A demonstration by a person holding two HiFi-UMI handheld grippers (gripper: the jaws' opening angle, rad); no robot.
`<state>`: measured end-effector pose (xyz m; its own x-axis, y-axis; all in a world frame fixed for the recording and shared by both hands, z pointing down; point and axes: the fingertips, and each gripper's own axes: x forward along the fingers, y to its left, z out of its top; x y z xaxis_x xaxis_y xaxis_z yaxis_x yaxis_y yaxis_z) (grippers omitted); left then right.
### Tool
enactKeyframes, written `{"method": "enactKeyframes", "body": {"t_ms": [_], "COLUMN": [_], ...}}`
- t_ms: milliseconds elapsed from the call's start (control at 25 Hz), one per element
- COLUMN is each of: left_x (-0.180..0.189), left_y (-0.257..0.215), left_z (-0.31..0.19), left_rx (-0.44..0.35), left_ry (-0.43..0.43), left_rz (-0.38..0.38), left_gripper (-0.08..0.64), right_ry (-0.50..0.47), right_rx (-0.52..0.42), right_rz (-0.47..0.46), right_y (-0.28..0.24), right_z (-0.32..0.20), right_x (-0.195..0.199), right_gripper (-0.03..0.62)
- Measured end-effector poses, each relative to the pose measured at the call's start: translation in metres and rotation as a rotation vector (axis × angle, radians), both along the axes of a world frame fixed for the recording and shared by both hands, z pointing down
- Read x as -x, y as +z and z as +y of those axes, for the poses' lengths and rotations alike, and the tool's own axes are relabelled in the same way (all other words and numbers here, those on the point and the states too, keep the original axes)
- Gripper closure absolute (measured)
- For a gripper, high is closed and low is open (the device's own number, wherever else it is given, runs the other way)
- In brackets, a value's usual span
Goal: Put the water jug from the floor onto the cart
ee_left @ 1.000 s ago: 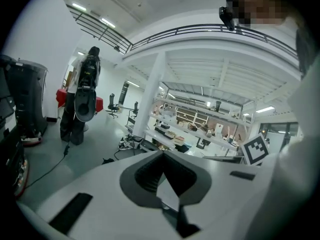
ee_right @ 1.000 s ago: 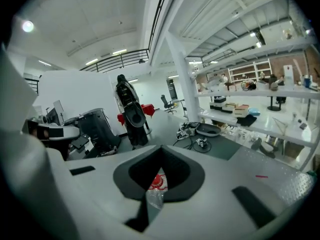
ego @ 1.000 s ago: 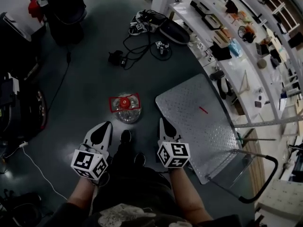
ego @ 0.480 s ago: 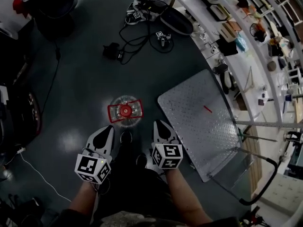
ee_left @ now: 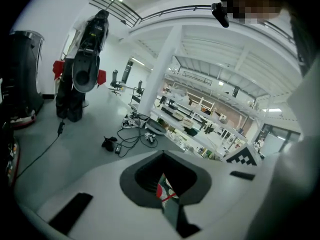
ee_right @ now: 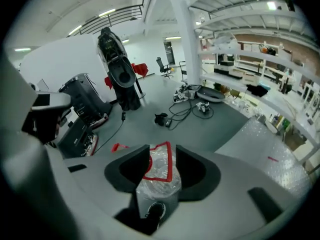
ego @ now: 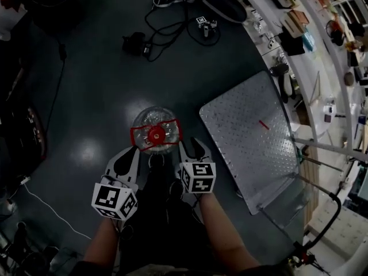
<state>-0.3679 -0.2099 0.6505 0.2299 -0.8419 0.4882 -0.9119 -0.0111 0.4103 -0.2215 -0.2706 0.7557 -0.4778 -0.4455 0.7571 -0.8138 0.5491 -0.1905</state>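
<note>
The water jug (ego: 156, 132) is clear with a red cap and red handle, and it stands on the dark floor just ahead of both grippers. My left gripper (ego: 129, 155) is beside the jug's near left, its jaws together; only a sliver of the jug (ee_left: 164, 191) shows through the slit of the left gripper (ee_left: 167, 196). My right gripper (ego: 192, 148) is at the jug's near right. Its jaws have just been opening and stand apart, with the jug (ee_right: 159, 176) seen between them and untouched by the right gripper (ee_right: 157, 176). The cart's metal deck (ego: 253, 131) lies to the right.
Black cables and small devices (ego: 167, 30) lie on the floor beyond the jug. Shelving with several items (ego: 299, 33) runs along the right. The cart's handle (ego: 325, 223) is at the lower right. A dark machine (ego: 23, 131) stands left. My shoe (ego: 155, 163) is just behind the jug.
Both grippers have sunk and come forward to either side of the jug. The right jaws went from shut to open. The left jaws stayed together.
</note>
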Motion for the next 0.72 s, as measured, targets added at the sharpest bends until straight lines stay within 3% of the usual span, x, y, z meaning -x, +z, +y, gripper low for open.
{"method": "enactKeyframes", "body": {"t_ms": [400,720], "left_x": [0.006,0.004], "left_y": [0.057,0.073], "left_z": [-0.013,-0.019], "left_rx": [0.080,0.111], "left_ry": [-0.039,-0.047], "left_rz": [0.026,0.042], "left_gripper": [0.552,0.552], "right_ry": [-0.061,-0.063], "right_rx": [0.123,0.179], "right_rz": [0.117,0.181], "right_y": [0.090,0.123], "right_z": [-0.024,-0.030], "right_x": [0.016,0.016], "right_gripper": [0.428,0.430]}}
